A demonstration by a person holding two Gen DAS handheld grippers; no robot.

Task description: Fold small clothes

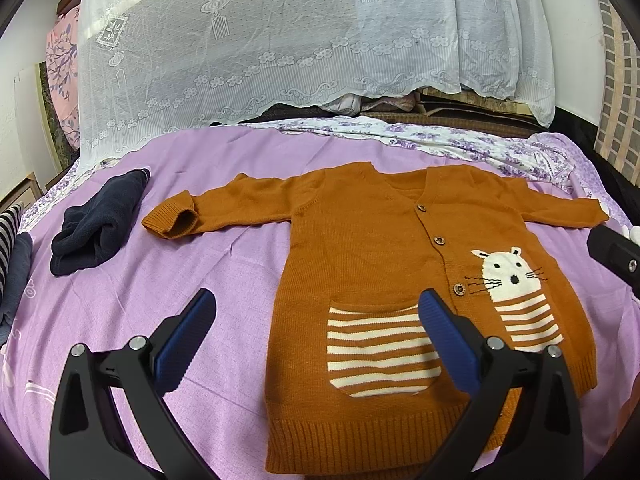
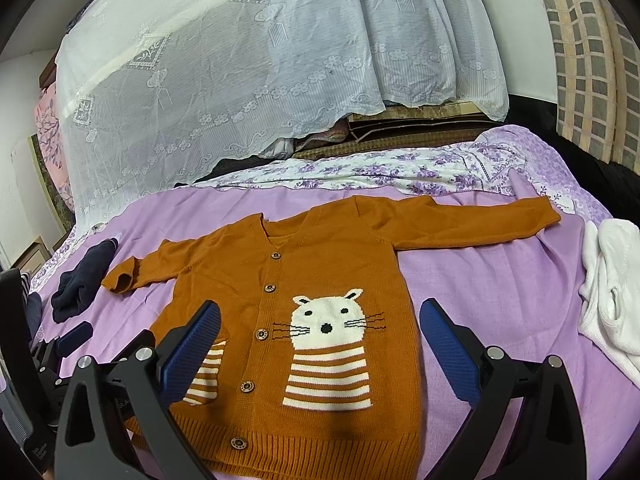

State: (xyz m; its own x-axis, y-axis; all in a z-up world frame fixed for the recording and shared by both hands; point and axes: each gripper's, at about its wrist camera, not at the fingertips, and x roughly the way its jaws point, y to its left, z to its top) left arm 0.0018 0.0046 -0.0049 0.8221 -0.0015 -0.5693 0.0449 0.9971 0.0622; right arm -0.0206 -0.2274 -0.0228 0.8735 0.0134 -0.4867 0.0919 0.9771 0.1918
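The orange cardigan (image 1: 360, 248) lies face up and flat on the purple bed sheet (image 1: 224, 264), buttoned, hem toward the cameras, both sleeves spread out to the sides. The left sleeve cuff (image 1: 172, 220) sits close to a bundled dark navy garment (image 1: 96, 232); the right sleeve (image 2: 480, 220) reaches toward a white garment (image 2: 612, 300) at the bed's right edge. A cat motif (image 2: 328, 320) and a striped pocket (image 1: 380, 348) mark the front panel.

The left gripper (image 1: 316, 336) hovers over the lower left part of the cardigan, fingers spread wide and holding nothing. One finger (image 1: 448, 340) is over the pocket, the other over bare sheet. The right gripper (image 2: 320, 344) hovers over the lower front, fingers likewise wide apart and empty, bracketing the cat motif.

Step assessment: the garment appears laid out and ready, with no fold made. The fold sequence is at its start.

Next move, as judged: each gripper descends to a sleeve or side edge, closes on a single pinch of knit, and carries it inward across the body. The knit is thick and soft; a shallow pinch may slip, and a deep one may catch the sheet below.

Behind the bed, a white lace cover (image 1: 280, 40) drapes over stacked items.
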